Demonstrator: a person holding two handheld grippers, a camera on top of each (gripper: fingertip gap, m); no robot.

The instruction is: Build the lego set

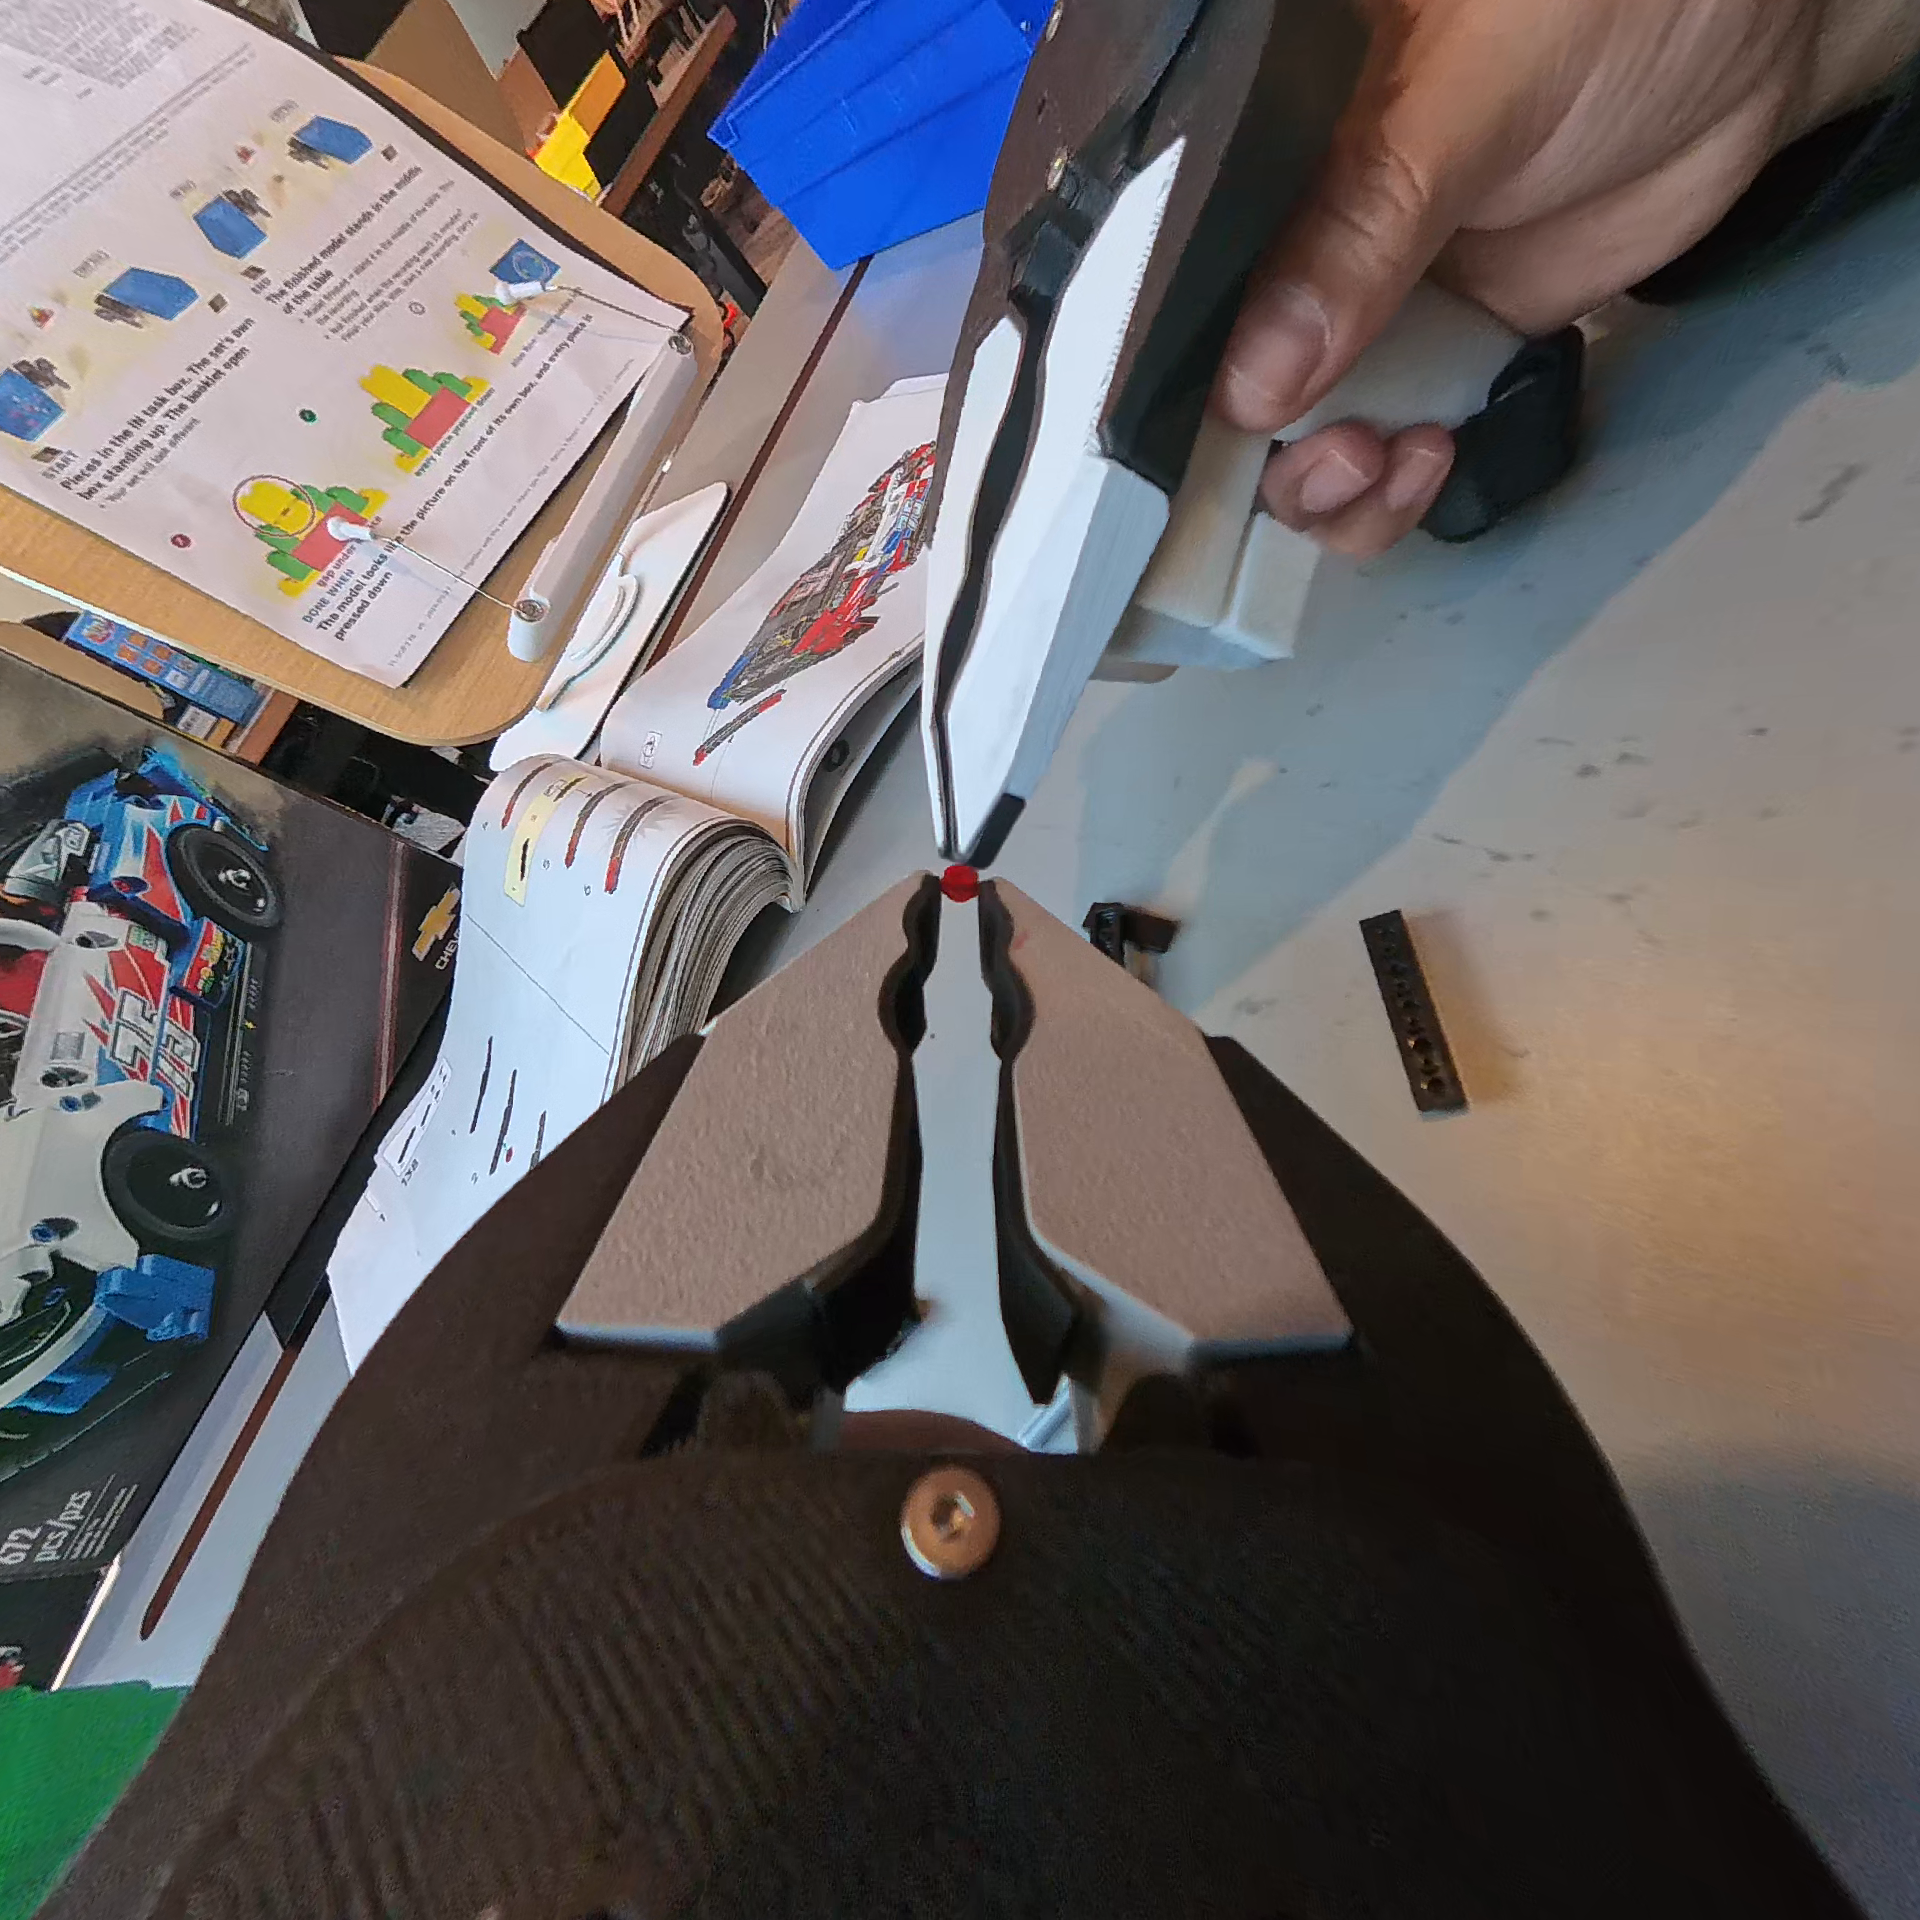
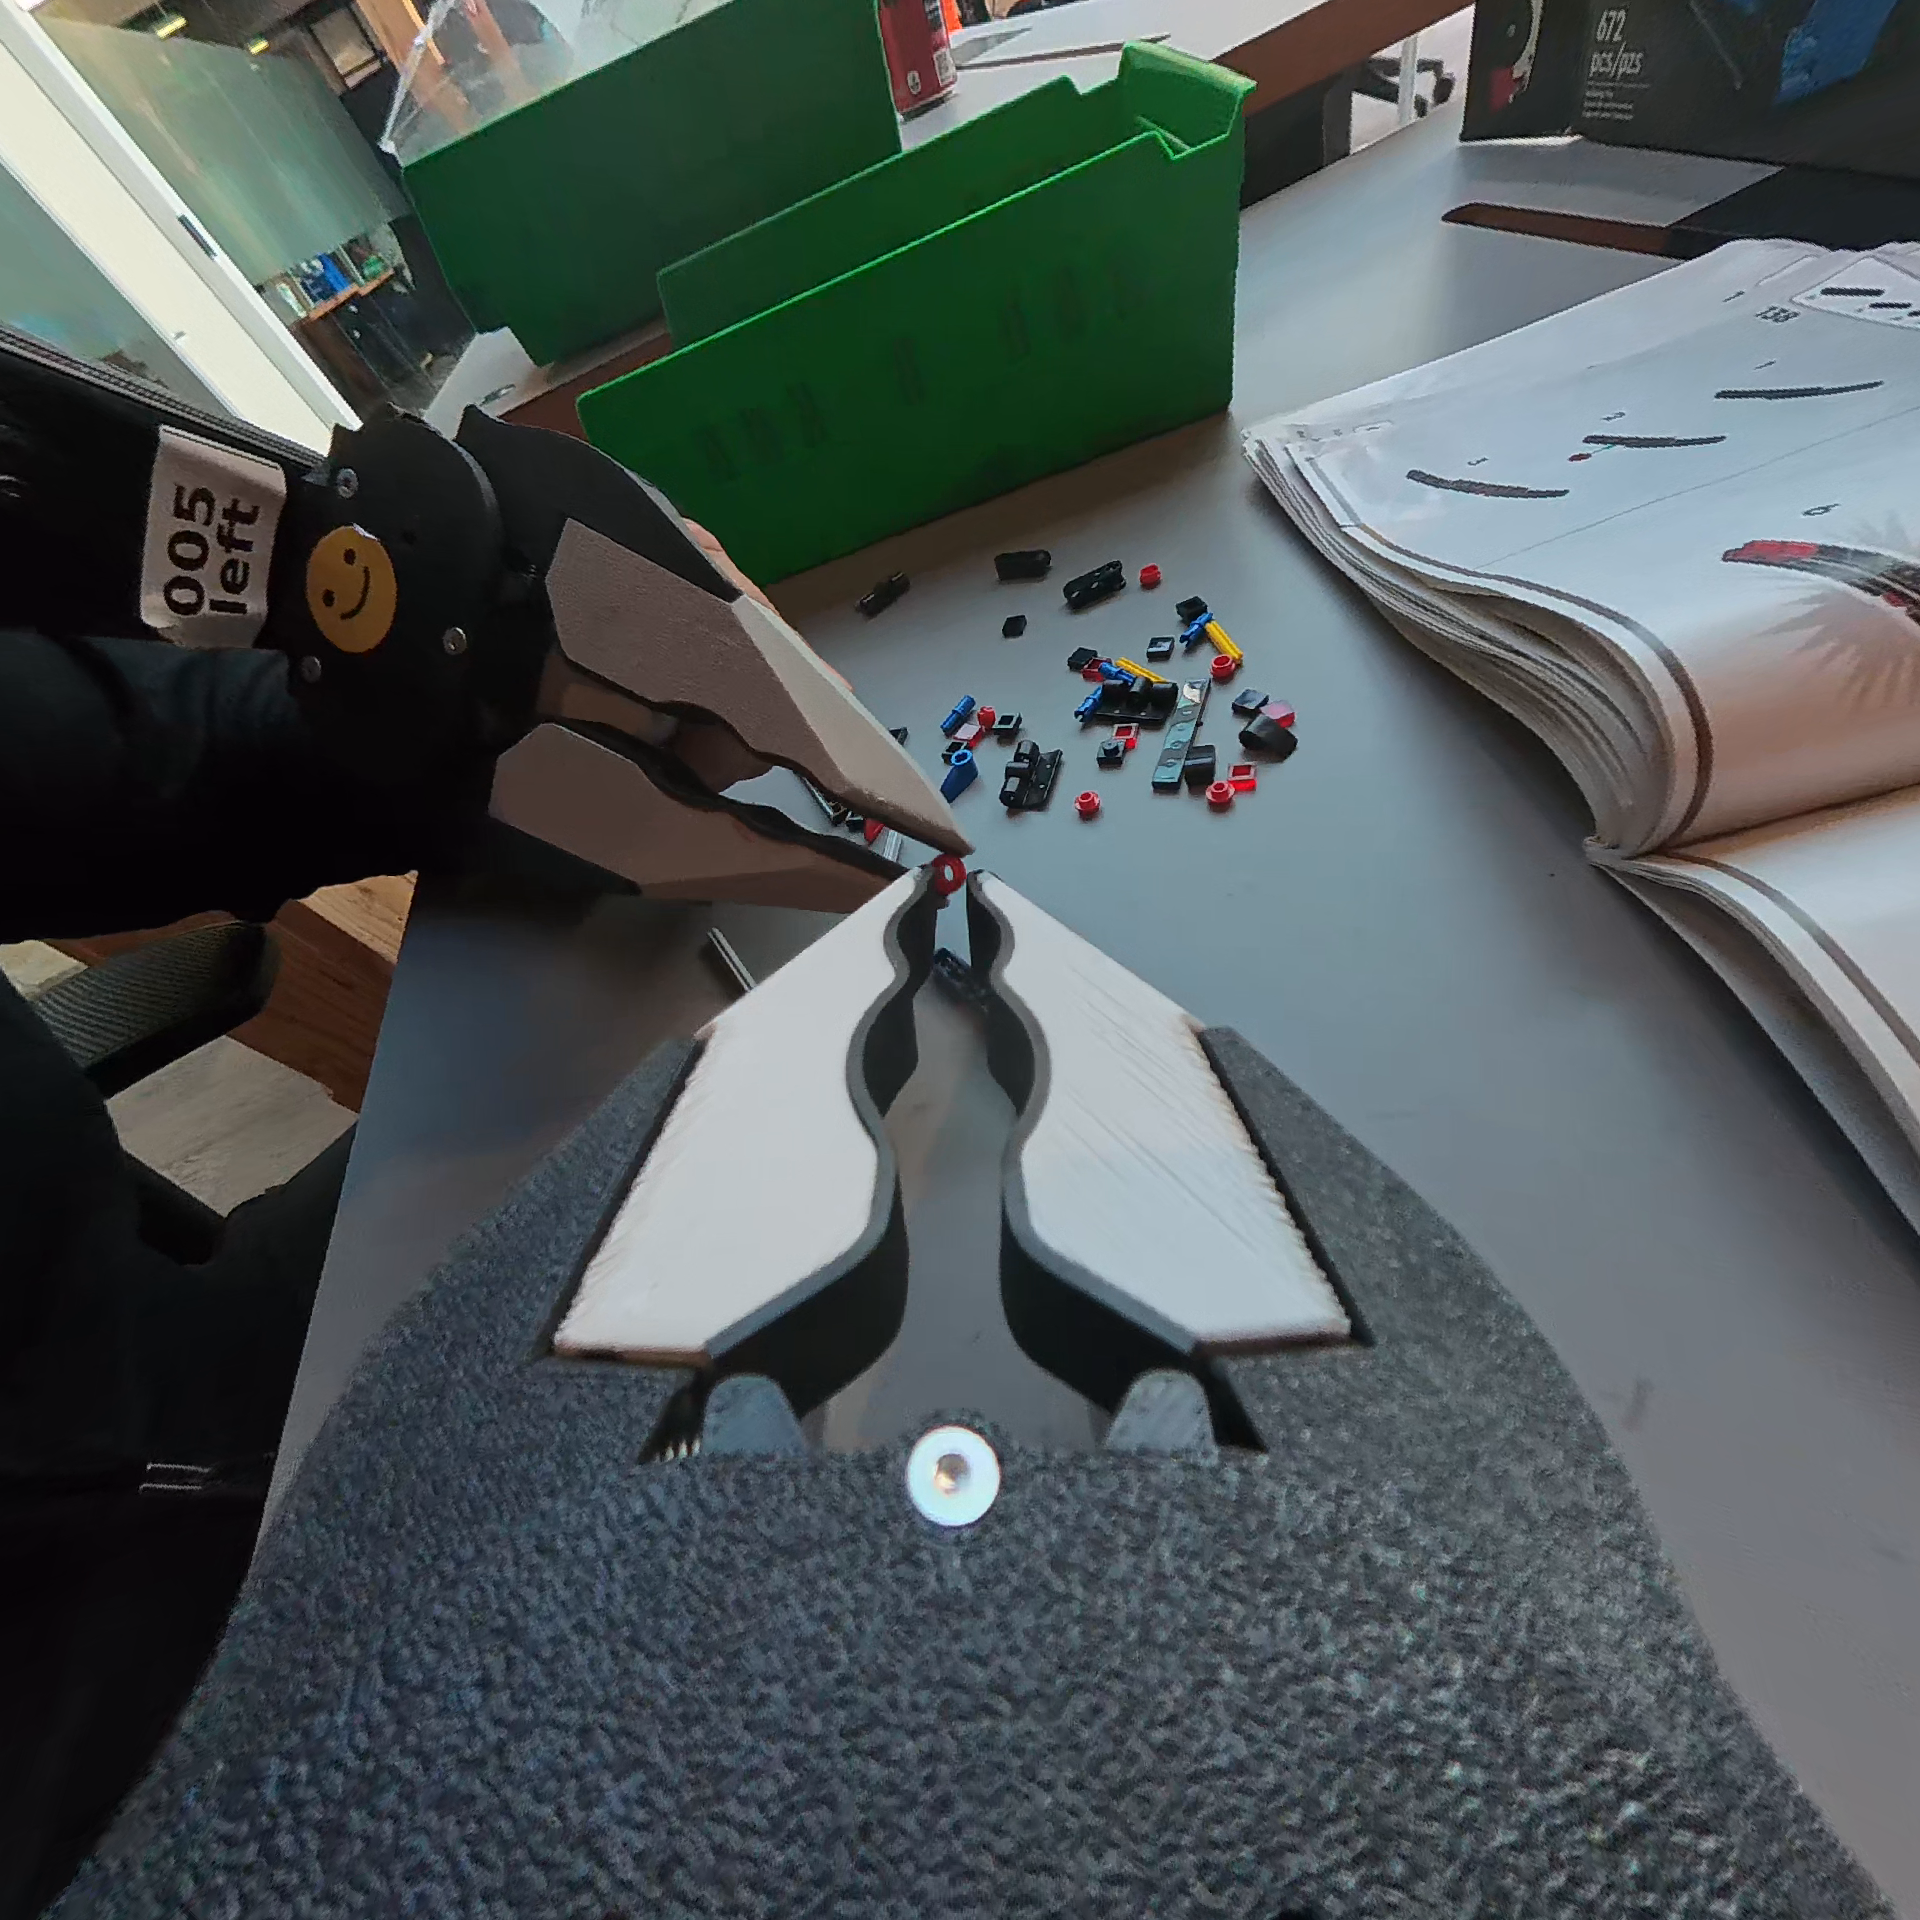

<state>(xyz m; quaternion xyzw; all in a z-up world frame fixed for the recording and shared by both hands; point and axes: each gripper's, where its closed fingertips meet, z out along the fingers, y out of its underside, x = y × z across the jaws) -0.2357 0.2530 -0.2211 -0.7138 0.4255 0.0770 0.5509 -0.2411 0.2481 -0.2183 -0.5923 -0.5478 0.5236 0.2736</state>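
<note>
Left gripper (image 1: 958, 902) has its tips pinched on a tiny red round lego piece (image 1: 958, 882) up off the grey table (image 1: 1558, 935), and the right gripper (image 2: 943, 883), near-closed, meets it tip-to-tip, so I'd only let go once that one's squeezing it squarely.

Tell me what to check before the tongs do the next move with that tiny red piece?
1. Red piece sits at the tips of the left tongs: ok.
2. Right tongs have their tips at the same piece: ok.
3. Which tongs truly grip it: cannot tell.
4. Booklet lies open: ok.
5. Loose pieces lie near the green bin, apart from both tongs: ok.
</note>
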